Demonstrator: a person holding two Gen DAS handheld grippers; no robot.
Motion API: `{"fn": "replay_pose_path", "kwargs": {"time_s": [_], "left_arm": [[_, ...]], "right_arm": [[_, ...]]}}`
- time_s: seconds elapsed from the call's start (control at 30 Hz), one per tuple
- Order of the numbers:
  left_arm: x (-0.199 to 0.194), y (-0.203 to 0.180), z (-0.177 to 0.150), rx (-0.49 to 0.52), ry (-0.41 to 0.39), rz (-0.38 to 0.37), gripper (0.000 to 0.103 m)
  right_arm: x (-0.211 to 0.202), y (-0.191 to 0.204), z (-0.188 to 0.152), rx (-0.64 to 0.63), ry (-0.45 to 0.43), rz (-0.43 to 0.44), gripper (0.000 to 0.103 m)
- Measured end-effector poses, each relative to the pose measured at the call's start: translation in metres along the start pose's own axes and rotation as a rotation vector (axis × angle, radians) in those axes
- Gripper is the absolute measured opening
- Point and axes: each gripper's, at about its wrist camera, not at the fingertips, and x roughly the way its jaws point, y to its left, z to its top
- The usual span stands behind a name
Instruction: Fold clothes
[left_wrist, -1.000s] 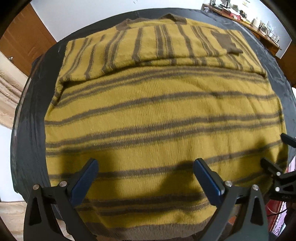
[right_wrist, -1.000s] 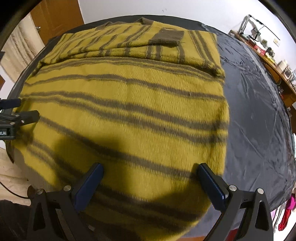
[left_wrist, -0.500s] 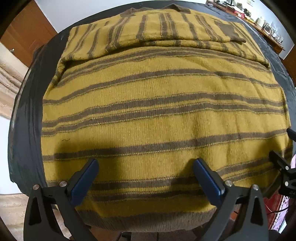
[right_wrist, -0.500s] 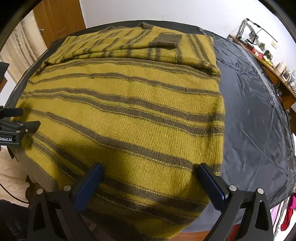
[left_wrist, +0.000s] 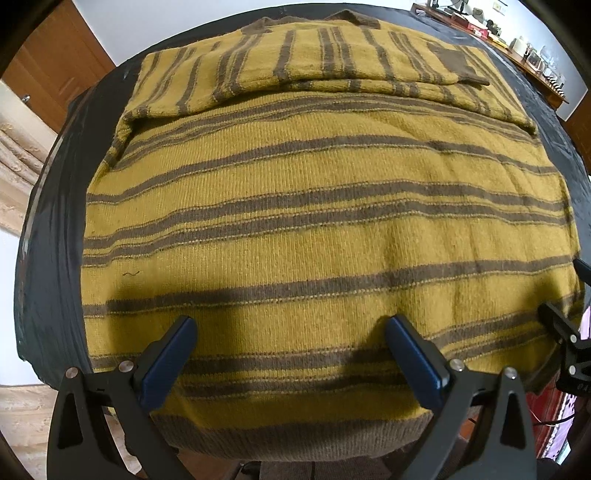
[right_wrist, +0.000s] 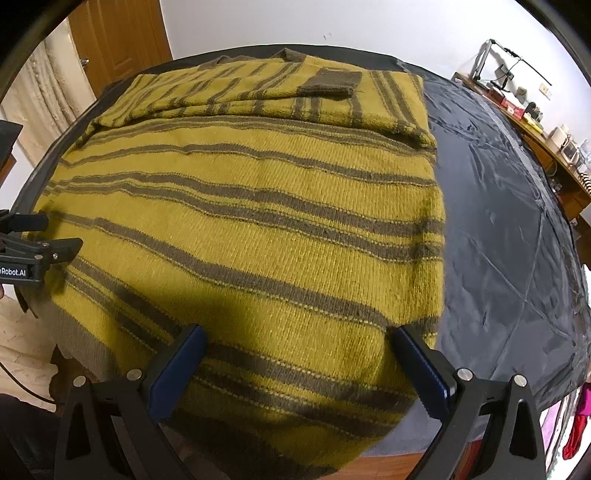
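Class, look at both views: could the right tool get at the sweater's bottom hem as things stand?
Probably yes. The right tool is open above the sweater, whose brown hem hangs over the table edge just below it, with nothing between.

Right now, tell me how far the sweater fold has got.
Done: both sleeves lie folded across the chest of the sweater, which is spread flat on the black table cover. In hand: the left gripper and right gripper hang open over the hem, gripping nothing. Left: likely pinching the hem and folding the body up toward the collar.
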Motion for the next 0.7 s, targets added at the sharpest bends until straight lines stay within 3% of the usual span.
{"fn": "replay_pose_path", "kwargs": {"time_s": [0.27, 0.37, 0.5, 0.57, 0.63, 0.7], "left_arm": [[-0.007, -0.003, -0.011, -0.003, 0.002, -0.015, 0.102], [-0.018, -0.006, -0.015, 0.004, -0.014, 0.043, 0.102], [-0.059, -0.009, -0.016, -0.007, -0.116, 0.126, 0.102], [-0.084, -0.007, 0.0, -0.033, -0.164, 0.127, 0.102], [-0.103, -0.007, 0.039, -0.054, -0.203, 0.127, 0.102], [-0.102, 0.011, 0.062, -0.064, -0.229, 0.126, 0.102]], "right_arm": [[-0.004, 0.002, -0.007, -0.005, 0.001, 0.003, 0.103], [-0.005, 0.002, -0.007, -0.003, 0.003, 0.002, 0.103], [-0.005, 0.003, -0.007, -0.001, 0.0, 0.001, 0.103], [-0.006, 0.003, -0.007, 0.0, 0.0, 0.0, 0.103], [-0.006, 0.004, -0.007, 0.002, 0.001, -0.001, 0.103], [-0.005, 0.004, -0.006, 0.004, 0.004, -0.002, 0.103]]}}
